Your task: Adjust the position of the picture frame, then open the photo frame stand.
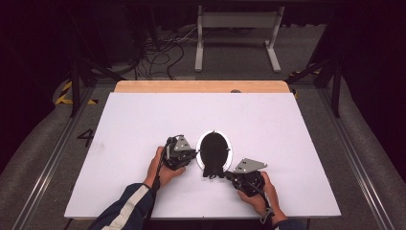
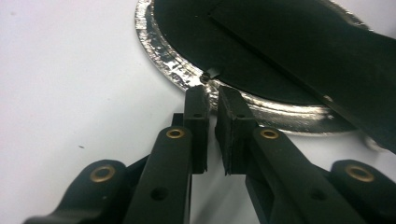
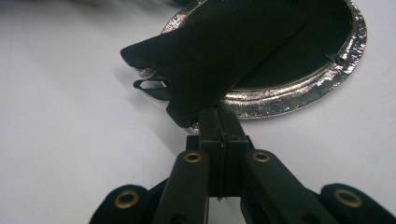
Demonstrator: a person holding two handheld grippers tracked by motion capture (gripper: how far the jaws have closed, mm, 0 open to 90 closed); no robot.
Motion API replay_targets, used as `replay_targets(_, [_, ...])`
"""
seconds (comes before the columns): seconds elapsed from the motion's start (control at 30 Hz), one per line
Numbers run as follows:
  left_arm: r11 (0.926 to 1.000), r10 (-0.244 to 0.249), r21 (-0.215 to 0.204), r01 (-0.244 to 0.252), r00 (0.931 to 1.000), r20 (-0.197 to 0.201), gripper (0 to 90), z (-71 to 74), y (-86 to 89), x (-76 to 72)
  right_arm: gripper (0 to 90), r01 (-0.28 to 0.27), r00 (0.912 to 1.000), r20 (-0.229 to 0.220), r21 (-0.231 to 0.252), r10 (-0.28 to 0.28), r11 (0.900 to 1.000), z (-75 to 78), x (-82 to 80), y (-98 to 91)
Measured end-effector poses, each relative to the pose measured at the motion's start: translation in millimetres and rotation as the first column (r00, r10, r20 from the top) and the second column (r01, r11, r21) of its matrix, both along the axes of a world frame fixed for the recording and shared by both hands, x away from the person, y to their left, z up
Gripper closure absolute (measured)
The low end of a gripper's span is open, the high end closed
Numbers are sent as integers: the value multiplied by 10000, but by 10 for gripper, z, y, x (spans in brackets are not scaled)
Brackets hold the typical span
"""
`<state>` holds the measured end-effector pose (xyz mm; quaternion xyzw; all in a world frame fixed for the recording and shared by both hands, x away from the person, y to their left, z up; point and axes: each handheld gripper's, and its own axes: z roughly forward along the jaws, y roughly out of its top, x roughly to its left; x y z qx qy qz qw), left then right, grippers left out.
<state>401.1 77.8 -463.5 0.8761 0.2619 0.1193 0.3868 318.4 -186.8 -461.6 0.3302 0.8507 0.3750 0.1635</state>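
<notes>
An oval frame with a shiny silver rim (image 1: 230, 149) (image 2: 159, 56) (image 3: 303, 79) lies back-up on the white table, and its back is black. A black stand flap (image 1: 213, 167) (image 2: 317, 51) (image 3: 219, 51) lifts off that back towards the near side. My right gripper (image 1: 225, 175) (image 3: 219, 114) is shut on the flap's lower corner, jaws pressed together. My left gripper (image 1: 195, 154) (image 2: 212, 93) sits at the frame's left rim. Its jaws stand a narrow gap apart with nothing between them, just short of a small black tab (image 2: 211, 73).
The white board (image 1: 143, 124) covers the table, with a wooden strip (image 1: 201, 86) along the far edge. Beyond it stand a grey metal base (image 1: 237, 21) and loose cables (image 1: 158, 52) on the floor. A person's hands (image 1: 160, 170) hold both grippers near the front edge.
</notes>
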Motion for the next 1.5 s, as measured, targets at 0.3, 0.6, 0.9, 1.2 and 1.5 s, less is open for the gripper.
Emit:
replay_targets(0.3, [9962, -821, -182, 848, 9897, 1171, 733, 314, 301, -318, 871, 47, 10000, -11, 545, -46, 9985, 85, -9, -172])
replay_targets(0.6, [9953, -777, -459, 848, 9871, 1401, 463, 273, 817, -586, 789, 98, 9995, -315, 741, -75, 9972, 145, -25, -355])
replay_targets(0.9, [9977, 568, -424, -523, 9921, 1123, 189, 110, 1231, -827, 676, -569, 9974, -390, 739, 598, 9956, 197, 17, -336])
replay_targets(1.2, [9877, 1528, -453, -1494, 9846, 846, 151, 60, 1578, -1014, 646, -827, 9930, -817, 406, 858, 9957, 179, 74, -279])
replay_targets(1.5, [9817, 1889, -406, -1862, 9789, 774, 153, 38, 1689, -1029, 651, -1123, 9831, -1437, 126, 1130, 9936, 130, 84, -226])
